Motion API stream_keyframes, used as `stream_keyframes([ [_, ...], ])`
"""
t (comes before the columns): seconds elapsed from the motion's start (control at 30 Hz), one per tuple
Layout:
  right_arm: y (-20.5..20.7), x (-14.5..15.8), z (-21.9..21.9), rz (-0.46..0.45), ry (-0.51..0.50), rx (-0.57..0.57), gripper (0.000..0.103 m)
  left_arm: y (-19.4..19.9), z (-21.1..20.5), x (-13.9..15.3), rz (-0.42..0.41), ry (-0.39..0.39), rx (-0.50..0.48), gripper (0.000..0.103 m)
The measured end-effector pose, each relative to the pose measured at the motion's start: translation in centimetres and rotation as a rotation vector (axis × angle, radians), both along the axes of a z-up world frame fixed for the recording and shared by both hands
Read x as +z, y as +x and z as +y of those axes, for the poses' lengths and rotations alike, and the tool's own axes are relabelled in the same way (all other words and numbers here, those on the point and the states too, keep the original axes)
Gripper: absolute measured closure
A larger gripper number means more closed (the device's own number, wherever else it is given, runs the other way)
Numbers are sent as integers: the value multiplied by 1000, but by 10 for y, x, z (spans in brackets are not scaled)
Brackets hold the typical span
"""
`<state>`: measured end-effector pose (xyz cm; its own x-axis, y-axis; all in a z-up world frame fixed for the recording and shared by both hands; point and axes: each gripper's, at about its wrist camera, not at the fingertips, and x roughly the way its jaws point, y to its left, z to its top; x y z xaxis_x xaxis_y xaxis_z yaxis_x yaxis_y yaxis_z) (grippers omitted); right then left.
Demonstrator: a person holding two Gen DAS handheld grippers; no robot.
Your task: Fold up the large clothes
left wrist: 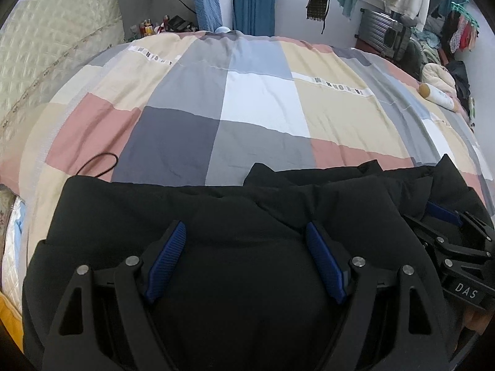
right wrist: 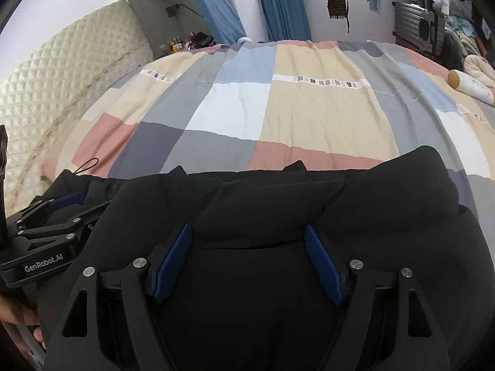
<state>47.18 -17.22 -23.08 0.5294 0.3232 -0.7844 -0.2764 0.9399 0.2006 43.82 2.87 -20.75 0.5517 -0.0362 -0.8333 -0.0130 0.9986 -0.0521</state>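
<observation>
A: Both the left gripper (left wrist: 246,238) and right gripper (right wrist: 247,241) stand wide apart, empty, with the black padded coat (left wrist: 235,278) bunched between and beneath the jaws.

B: It looks soft, bulky, springy; better pinched at its far edge. Beyond the jaws the patchwork quilt (left wrist: 263,102) lies bare, the bottle (right wrist: 470,86) well aside.

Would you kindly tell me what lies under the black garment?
The black garment rests on the patchwork checked quilt, whose squares continue beneath it. Whatever else lies under the garment is covered.
</observation>
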Motion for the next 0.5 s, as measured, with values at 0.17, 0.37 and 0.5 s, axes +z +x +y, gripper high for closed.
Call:
stream_keyframes([
  [0.17, -14, 14, -11, 2, 69, 50, 29, -12, 5, 8, -27, -32, -22, 23],
  [0.37, -51, 47, -46, -84, 63, 54, 29, -58, 40, 25, -103, -95, -13, 22],
  [0.5, -76, 61, -81, -134, 80, 25, 24, -105, 77, 45, -163, -104, 49, 17],
])
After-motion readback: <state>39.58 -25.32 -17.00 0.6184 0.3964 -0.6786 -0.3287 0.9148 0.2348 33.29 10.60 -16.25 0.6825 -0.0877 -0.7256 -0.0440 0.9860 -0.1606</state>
